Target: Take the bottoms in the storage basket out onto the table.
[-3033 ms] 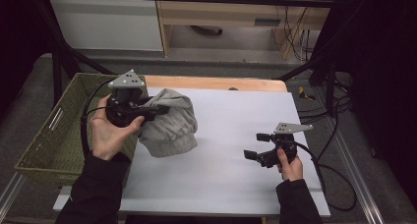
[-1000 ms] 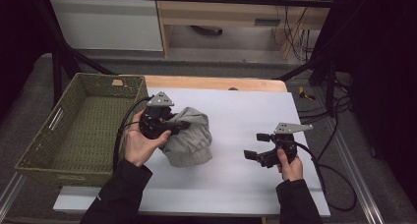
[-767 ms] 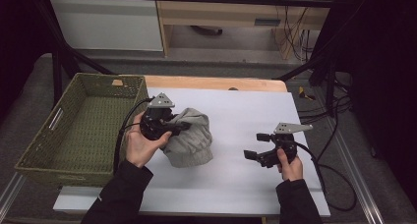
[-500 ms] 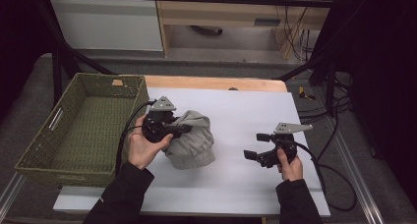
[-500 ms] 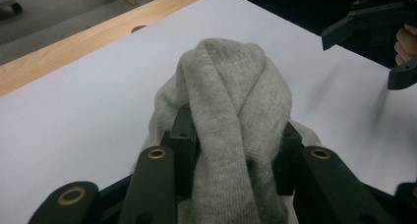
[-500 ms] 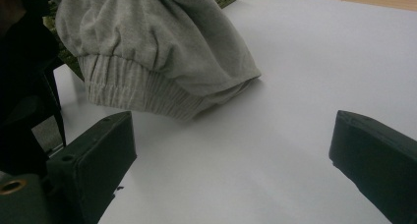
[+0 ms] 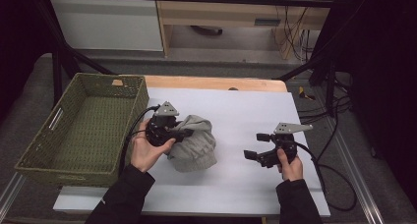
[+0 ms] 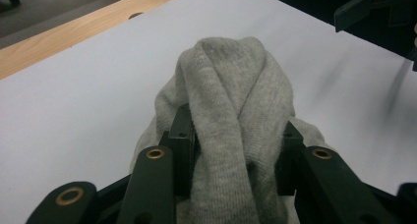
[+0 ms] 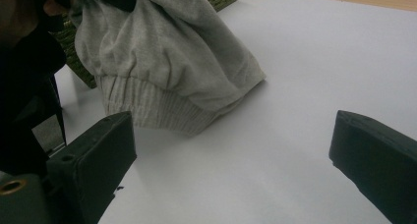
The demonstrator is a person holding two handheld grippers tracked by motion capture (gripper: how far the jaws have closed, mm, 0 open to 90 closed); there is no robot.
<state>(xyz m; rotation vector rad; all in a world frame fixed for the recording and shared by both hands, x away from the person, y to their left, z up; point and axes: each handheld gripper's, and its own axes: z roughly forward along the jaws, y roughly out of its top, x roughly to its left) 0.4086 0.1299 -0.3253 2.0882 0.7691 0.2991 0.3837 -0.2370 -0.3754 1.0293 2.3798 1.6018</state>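
From the high view, the left gripper (image 7: 189, 133) has carried the grey sweater (image 7: 194, 144) out of the basket (image 7: 59, 135) onto the counter (image 7: 246, 111), apparently touching down. Left gripper view: jaws clamp a fold of it. Right gripper view: right gripper (image 9: 231, 150) gapes empty nearby.

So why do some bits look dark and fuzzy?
High view: the white tabletop is brightly lit and the room around it falls into black shadow. Left gripper view: the grey knitted garment is sharp, the far table soft. Right gripper view: its own black tongs sit close to the lens and look blurred.
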